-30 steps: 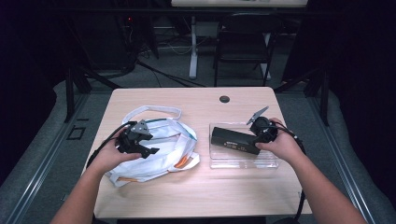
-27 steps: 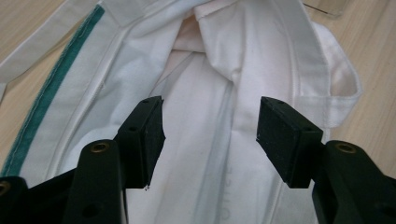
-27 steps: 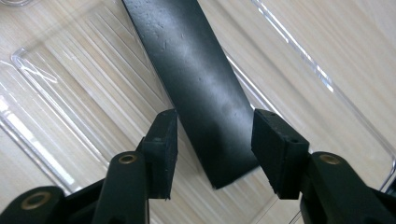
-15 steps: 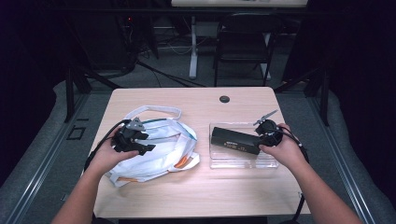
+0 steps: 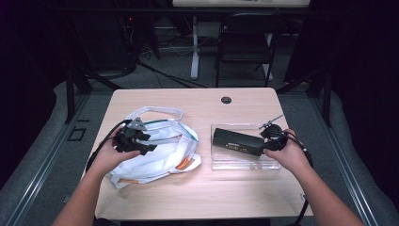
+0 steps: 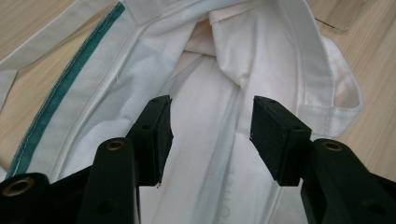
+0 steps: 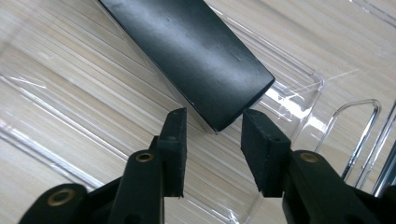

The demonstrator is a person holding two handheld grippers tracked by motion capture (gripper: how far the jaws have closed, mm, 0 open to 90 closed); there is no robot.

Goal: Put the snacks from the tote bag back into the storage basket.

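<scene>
One white bag (image 5: 155, 150) at nine o'clock, one black box (image 5: 235, 141) in one clear tray (image 5: 244, 162) at three o'clock, two grippers, one chair (image 5: 244, 47) at twelve.

A light wooden table (image 5: 155, 101) with a round black grommet (image 5: 226, 100) stands on grey carpet (image 5: 47, 155). Beyond its far edge, a dark chair (image 5: 244, 52) and a white desk leg (image 5: 194, 47) stand in a dim room.

High view — above the table (image 5: 244, 197), facing forward and down. Gripper views — close, along their jaws: left shares the white bag (image 6: 219, 154), right the clear tray (image 7: 70, 107).
</scene>
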